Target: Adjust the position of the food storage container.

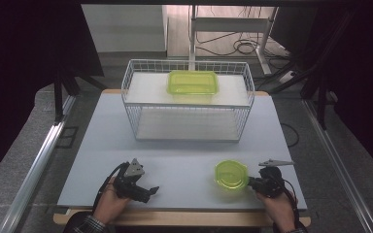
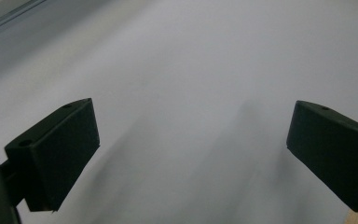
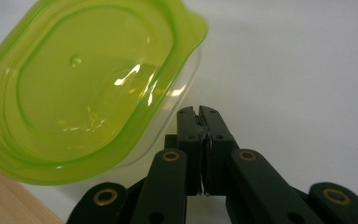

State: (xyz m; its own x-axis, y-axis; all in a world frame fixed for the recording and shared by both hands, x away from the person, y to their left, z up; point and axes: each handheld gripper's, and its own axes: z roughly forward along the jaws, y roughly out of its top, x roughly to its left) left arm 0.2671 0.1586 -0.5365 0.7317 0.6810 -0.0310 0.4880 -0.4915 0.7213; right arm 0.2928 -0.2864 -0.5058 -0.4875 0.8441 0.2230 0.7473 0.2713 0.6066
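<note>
We work at a broad pale grey table (image 1: 184, 160), and toward its far side stands a white wire basket rack (image 1: 187, 99) with two flat shelves; on its upper shelf sits a rectangular clear plastic food box with a lime green lid (image 1: 193, 82). Nearer to us, close to the front edge on our right, lies the thing we are after: a small rounded clear plastic container with a translucent lime green lid (image 1: 230, 174), resting on the table and well apart from the rack. Our right gripper (image 1: 252, 184) sits just beside that container, at its right rim, and in the right gripper view its jaws are pressed together with nothing between them, their tips at the clear wall under the lid's lip (image 3: 186, 42); we cannot tell whether they touch it. Our left gripper (image 1: 148, 191) rests low over bare table at our left, its jaws spread wide and holding nothing. We judge that we are at the approach to the small container, before any grasp. The next move calls for us to part the right jaws, slide one over the lid's rim and one under it, close firmly, and then lift toward the rack, most likely to set it on a shelf
</note>
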